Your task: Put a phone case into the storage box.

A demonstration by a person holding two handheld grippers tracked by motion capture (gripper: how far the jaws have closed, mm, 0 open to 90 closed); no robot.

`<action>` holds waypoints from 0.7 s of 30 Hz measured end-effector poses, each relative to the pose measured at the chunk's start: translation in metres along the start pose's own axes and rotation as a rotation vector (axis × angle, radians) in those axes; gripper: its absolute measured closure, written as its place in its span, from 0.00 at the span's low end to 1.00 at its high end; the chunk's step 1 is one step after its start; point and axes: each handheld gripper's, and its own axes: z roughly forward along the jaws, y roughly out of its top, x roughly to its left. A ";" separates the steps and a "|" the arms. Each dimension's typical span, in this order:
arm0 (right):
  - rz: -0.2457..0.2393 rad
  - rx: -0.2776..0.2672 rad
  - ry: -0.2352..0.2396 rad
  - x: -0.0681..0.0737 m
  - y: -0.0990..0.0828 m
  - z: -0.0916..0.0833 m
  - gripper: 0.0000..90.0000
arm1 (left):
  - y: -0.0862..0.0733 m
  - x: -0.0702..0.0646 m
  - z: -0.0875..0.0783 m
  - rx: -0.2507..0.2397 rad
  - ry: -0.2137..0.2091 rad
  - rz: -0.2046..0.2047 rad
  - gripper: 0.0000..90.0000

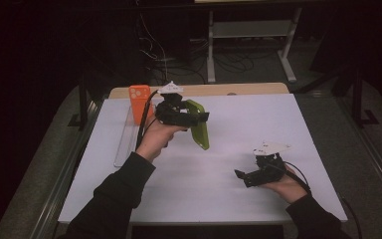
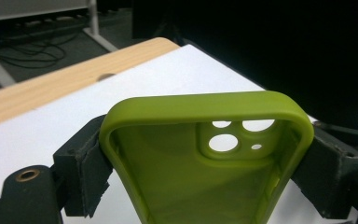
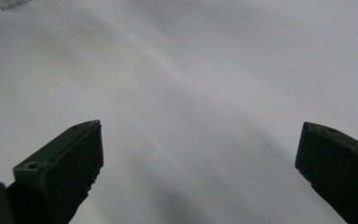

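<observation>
**Green case clamped in left gripper, right one wide and empty**

Table [image 1: 278, 124]: white top, wood strip at the far edge. A clear tray [image 1: 123, 144] lies along its left side, with an orange case [image 1: 139, 102] standing at the tray's far end.

Green case [image 1: 199, 124]: you hold it in the air over the table's middle-left, just right of the orange one, well apart from the right gripper. In the left gripper view its open side faces the camera, camera cutouts at the far end.

Left gripper [image 1: 199, 118]: jaws pinch the green case [image 2: 205, 154] across its width, pads on the two long side walls.

Right gripper [image 1: 239, 177]: low over the table at the near right, jaws spread wide, nothing between them; bare table [image 3: 191, 70] ahead.

Handling, judged: light, soft silicone-like shell, grippy rather than slick, not fragile. The walls will likely flex inward under a hard squeeze, so clamp lightly. Take it on the side walls near a corner, where the rim looks stiffest.
</observation>
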 end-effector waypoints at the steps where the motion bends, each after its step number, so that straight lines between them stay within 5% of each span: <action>1: 0.001 0.003 -0.002 -0.002 -0.003 -0.003 0.00 | 0.002 0.001 -0.002 0.004 0.009 0.007 0.17; 7: 0.018 -0.013 -0.010 -0.009 -0.016 -0.017 0.00 | 0.016 0.016 -0.026 0.011 0.094 0.036 0.17; 21: 0.015 -0.016 0.028 -0.010 -0.023 -0.020 0.00 | 0.023 0.061 -0.072 -0.004 0.234 -0.009 0.17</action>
